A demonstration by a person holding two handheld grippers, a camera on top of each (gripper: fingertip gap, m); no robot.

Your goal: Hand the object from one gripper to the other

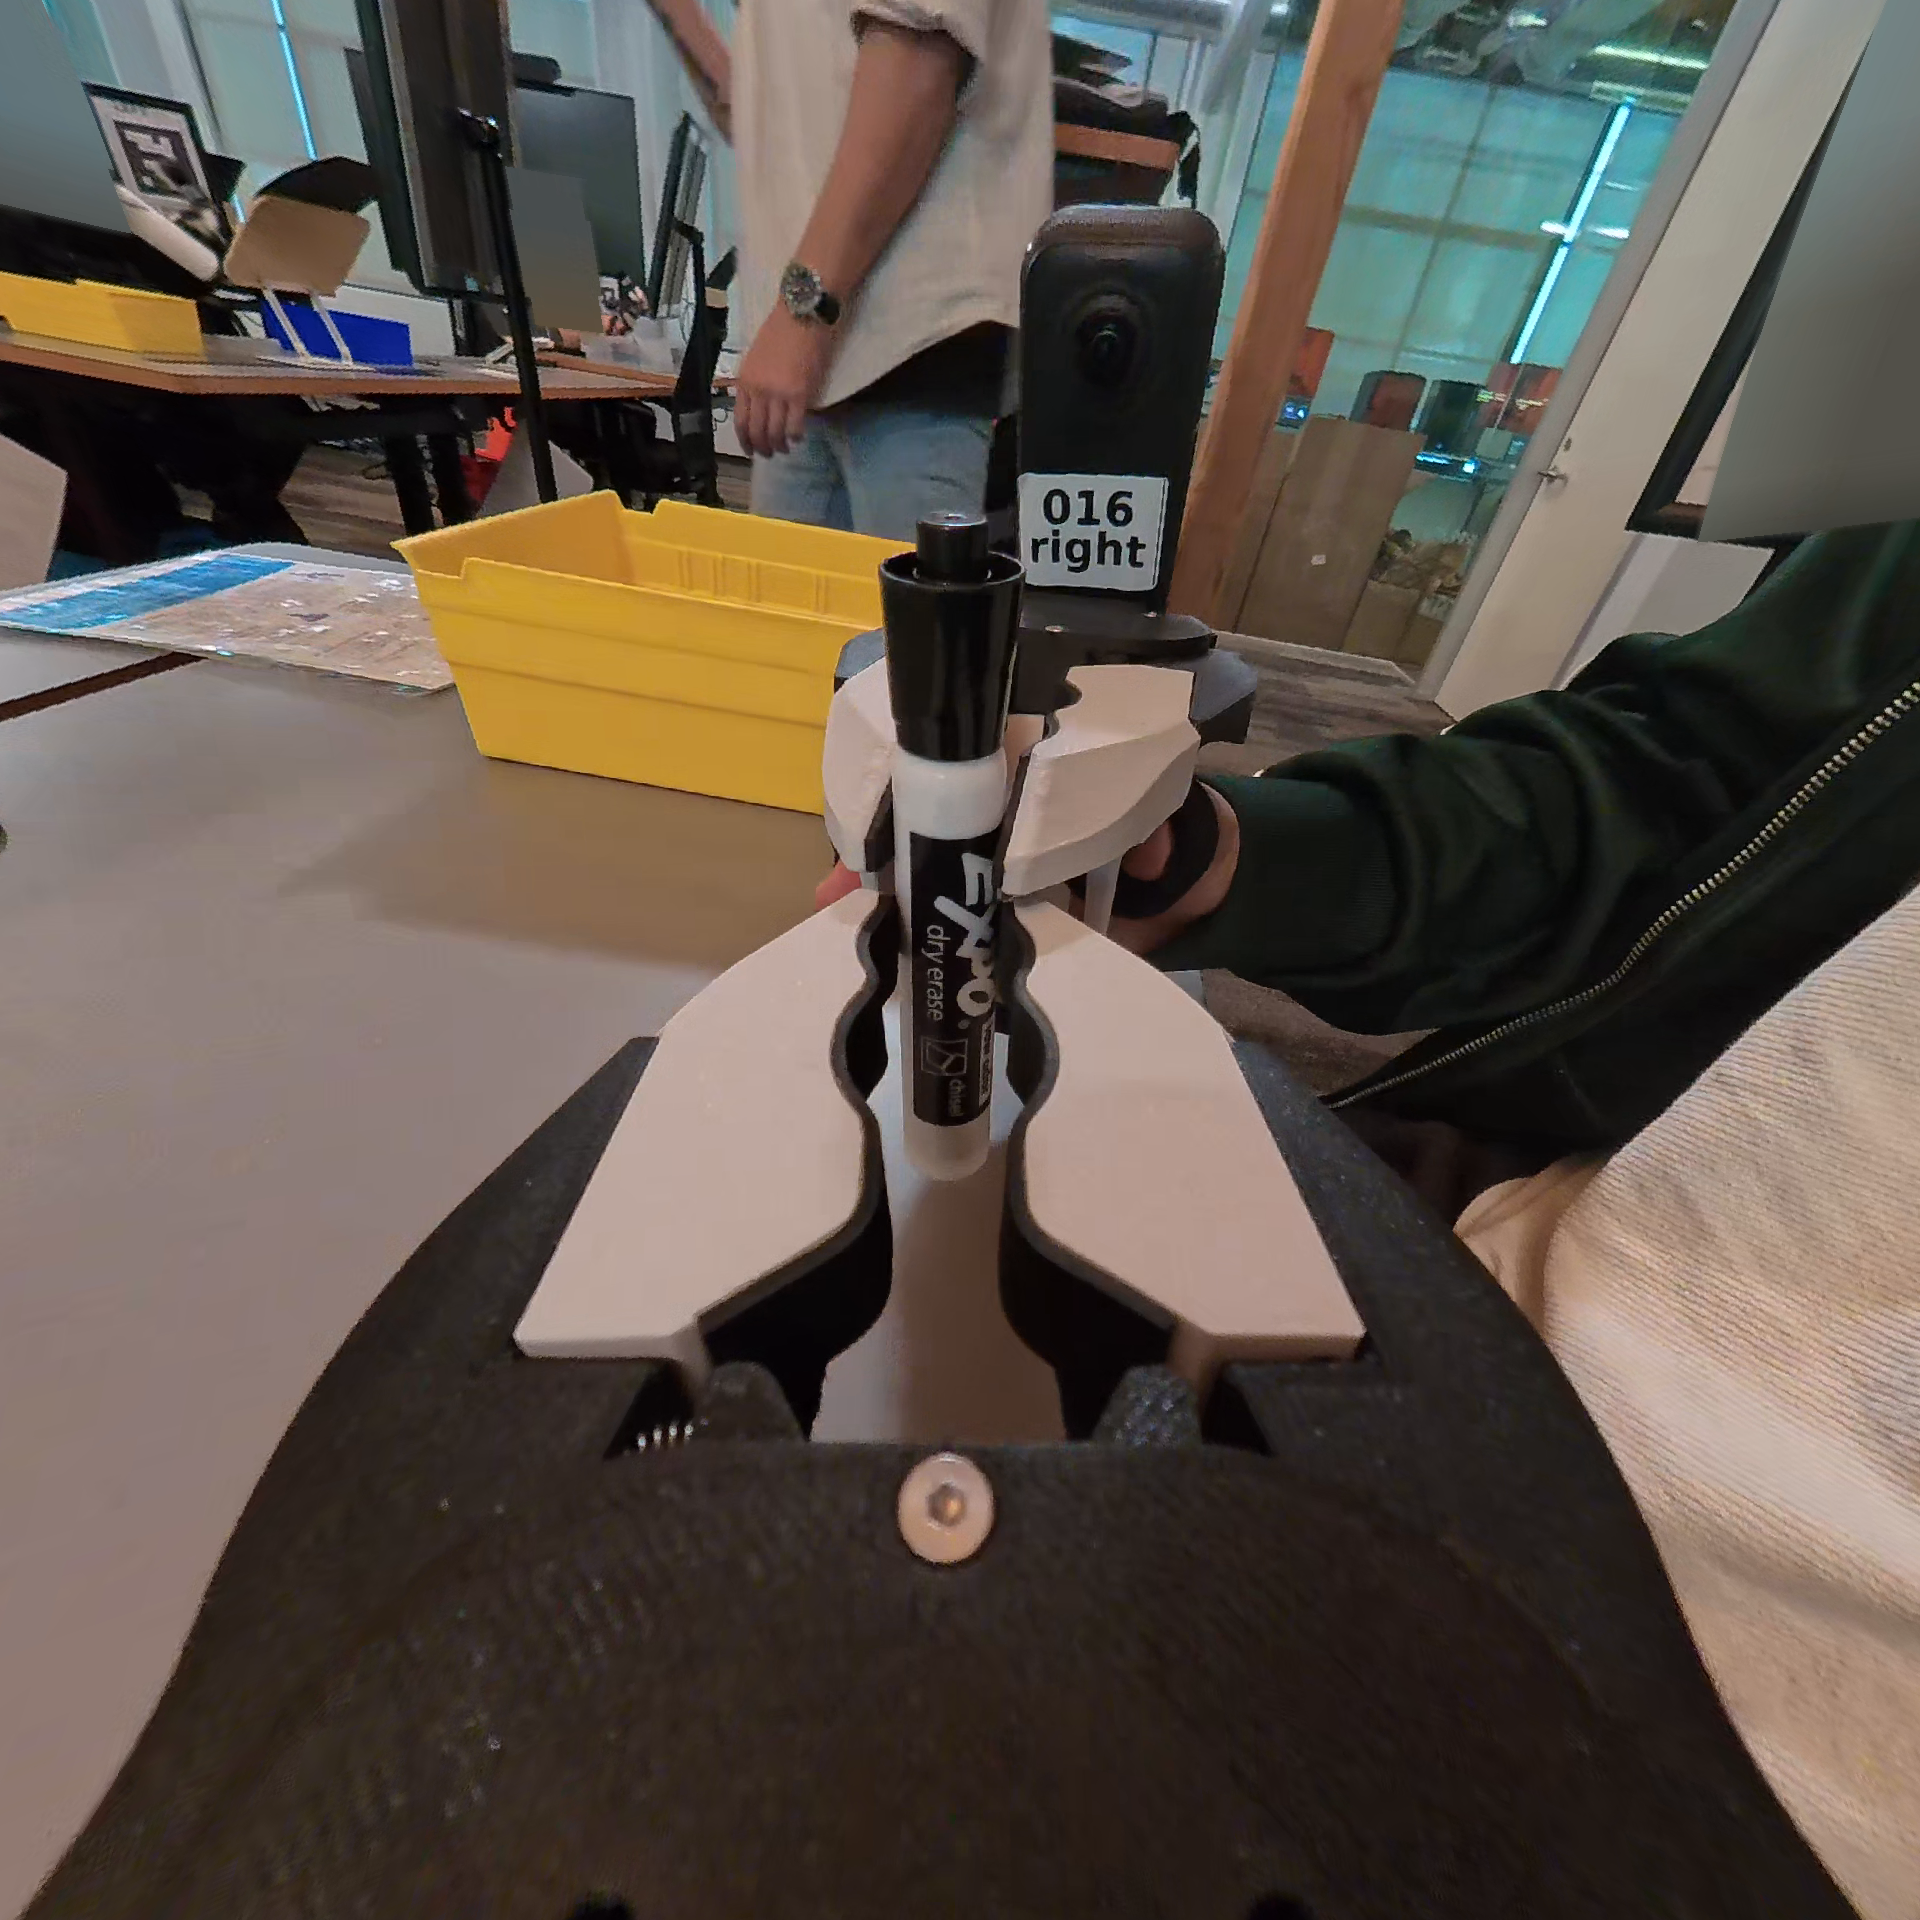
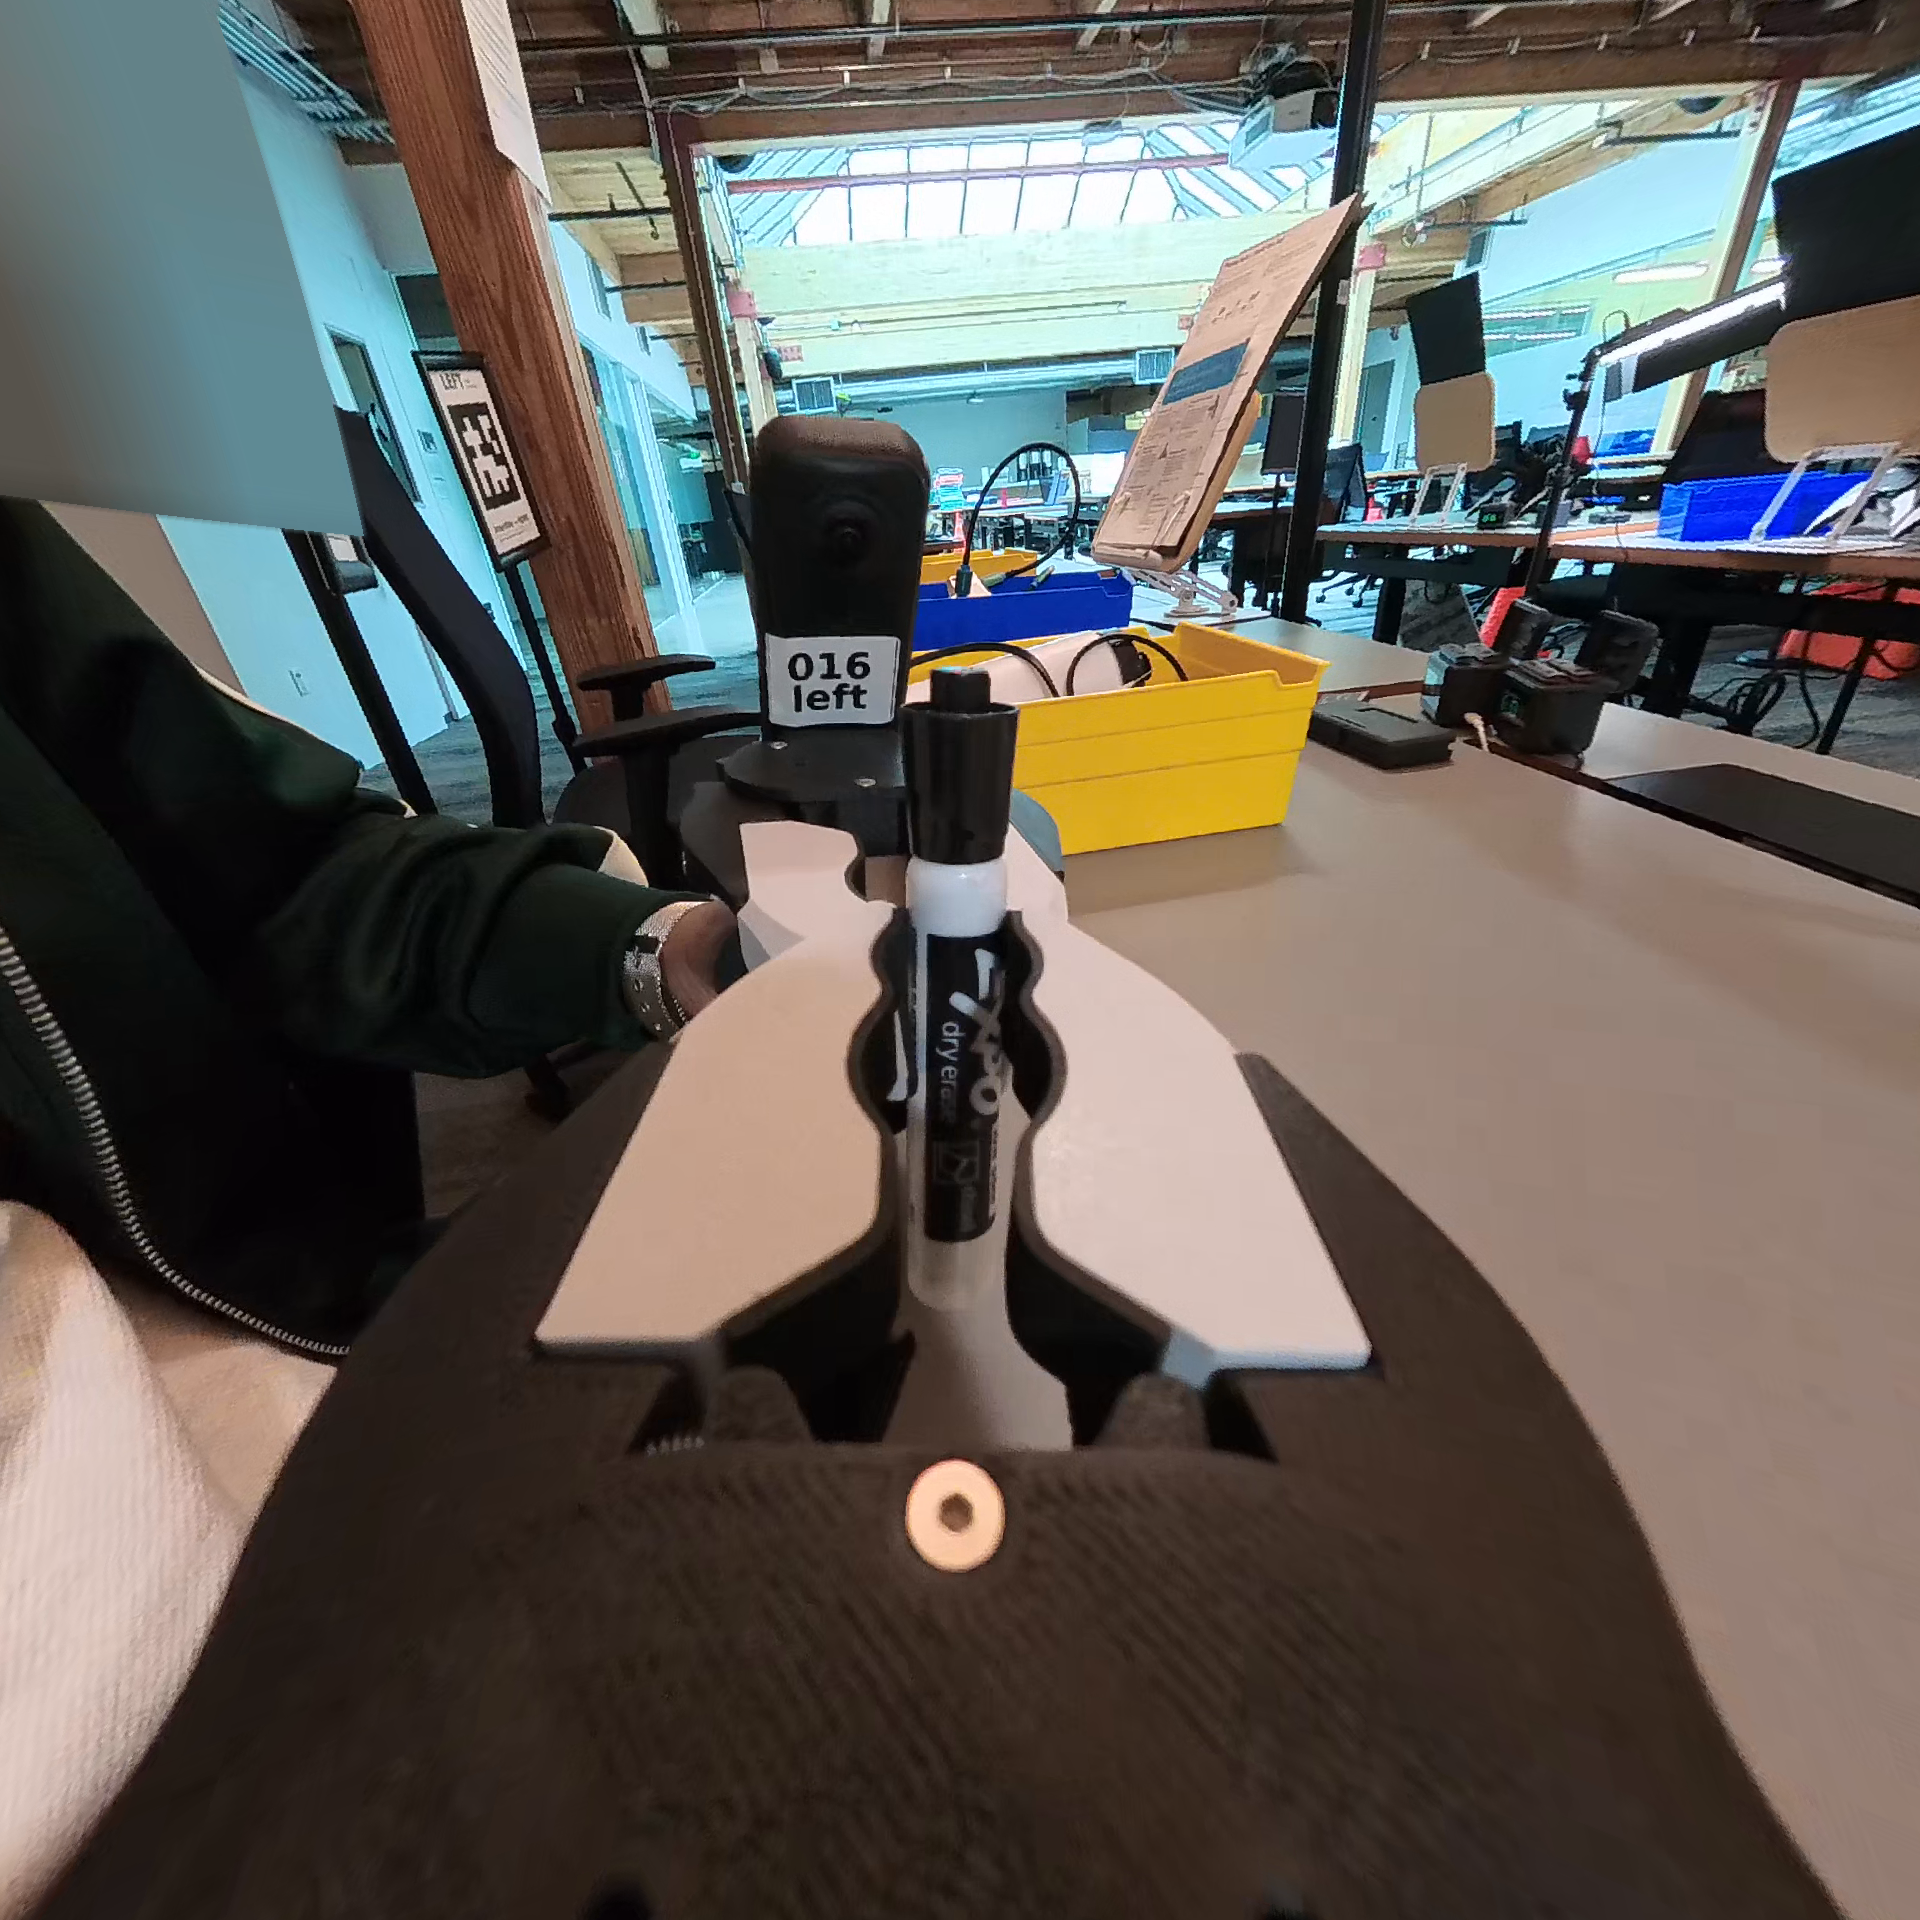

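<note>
Mid-handover, frame centre: left tongs [image 1: 943,997] and right tongs [image 2: 956,1013] both clenched on upright marker [image 1: 948,914]. Next, prob.: one lets go.

The marker [image 1: 948,914] stands upright, black cap on top, right between the left claw [image 1: 945,935] fingertips, its barrel seated in their notches. Facing it, the right claw [image 1: 951,831] pinches the same marker just under the cap. Beyond and left of both claws sits a yellow bin [image 1: 623,665] on the grey table [image 1: 260,935].
</note>
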